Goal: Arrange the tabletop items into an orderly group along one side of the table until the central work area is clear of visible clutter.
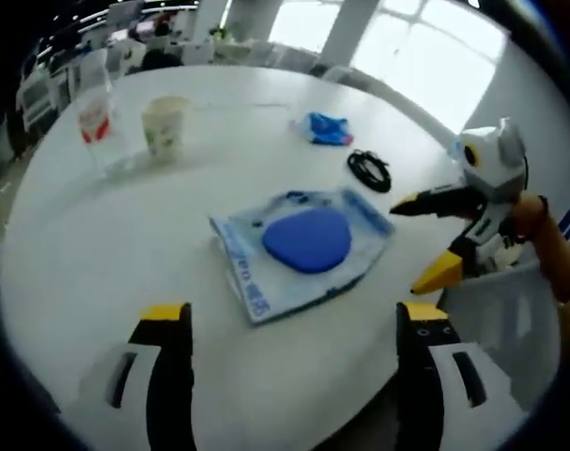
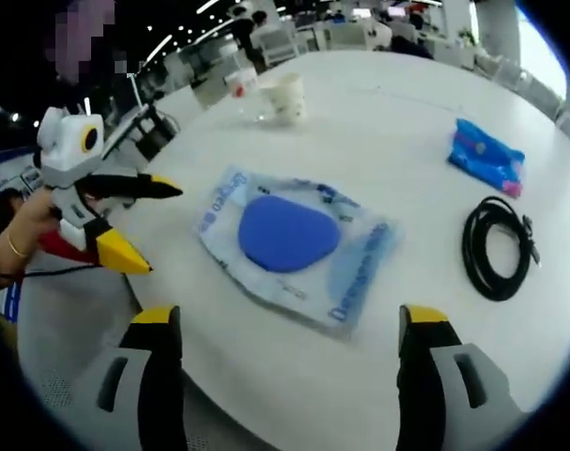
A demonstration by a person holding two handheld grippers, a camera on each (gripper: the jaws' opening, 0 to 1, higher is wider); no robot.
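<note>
A blue oval pad sealed in a clear printed bag (image 1: 308, 240) (image 2: 285, 235) lies mid-table on the round white table (image 1: 106, 254) (image 2: 397, 113). Beyond it lie a coiled black cable (image 1: 369, 170) (image 2: 496, 246) and a small blue packet (image 1: 324, 129) (image 2: 488, 155). A paper cup (image 1: 164, 127) (image 2: 286, 97) stands beside a clear cup with a red label (image 1: 95, 122) (image 2: 242, 89). My left gripper (image 1: 294, 315) (image 2: 151, 225) is open near the table's edge, short of the bag. My right gripper (image 2: 289, 315) (image 1: 418, 242) is open too, facing the bag from another side, holding nothing.
A hand (image 1: 538, 225) (image 2: 17, 230) grips each tool just off the table's rim. Office desks and chairs (image 2: 294, 38) stand past the far edge, with bright windows (image 1: 425, 42) behind. Bare tabletop surrounds the bag on its near sides.
</note>
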